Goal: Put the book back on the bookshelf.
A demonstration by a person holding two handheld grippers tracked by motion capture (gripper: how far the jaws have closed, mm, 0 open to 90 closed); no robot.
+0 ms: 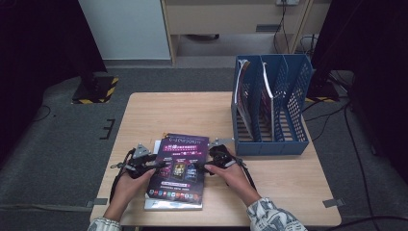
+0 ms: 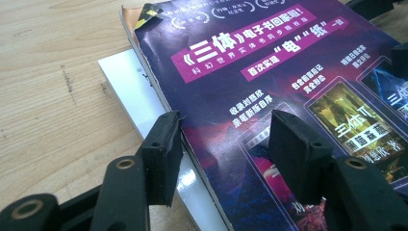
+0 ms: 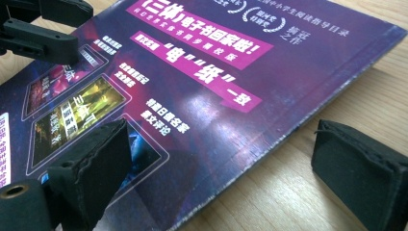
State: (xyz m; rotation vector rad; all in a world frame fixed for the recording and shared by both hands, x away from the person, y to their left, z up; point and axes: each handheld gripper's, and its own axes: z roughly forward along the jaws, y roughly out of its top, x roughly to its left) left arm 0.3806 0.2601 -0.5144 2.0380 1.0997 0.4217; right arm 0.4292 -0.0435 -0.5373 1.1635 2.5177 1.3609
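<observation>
On the wooden table point(image 1: 269, 183) in the high view, a purple-covered book point(image 1: 179, 166) lies flat on top of a white book point(image 1: 166, 204), near the front edge. The left gripper point(image 1: 161, 165) sits at the purple book's left edge and the right gripper point(image 1: 202, 168) at its right edge, each held in a hand. Behind and to the right stands a blue file rack point(image 1: 288, 96) with two magazines point(image 1: 243, 91) upright in its compartments (well apart from the hands).

Along the left gripper view, the left gripper point(image 2: 223, 139) has its jaws parted astride the purple book's point(image 2: 269, 62) edge, one pad beside the edge over the white book point(image 2: 130, 86), the other resting above the cover; neither pad visibly presses it.

Along the right gripper view, the right gripper point(image 3: 216, 159) has its jaws spread wide, one over the purple book's point(image 3: 202, 72) cover, the other over bare table point(image 3: 375, 86) beyond the spine, nothing clamped.
</observation>
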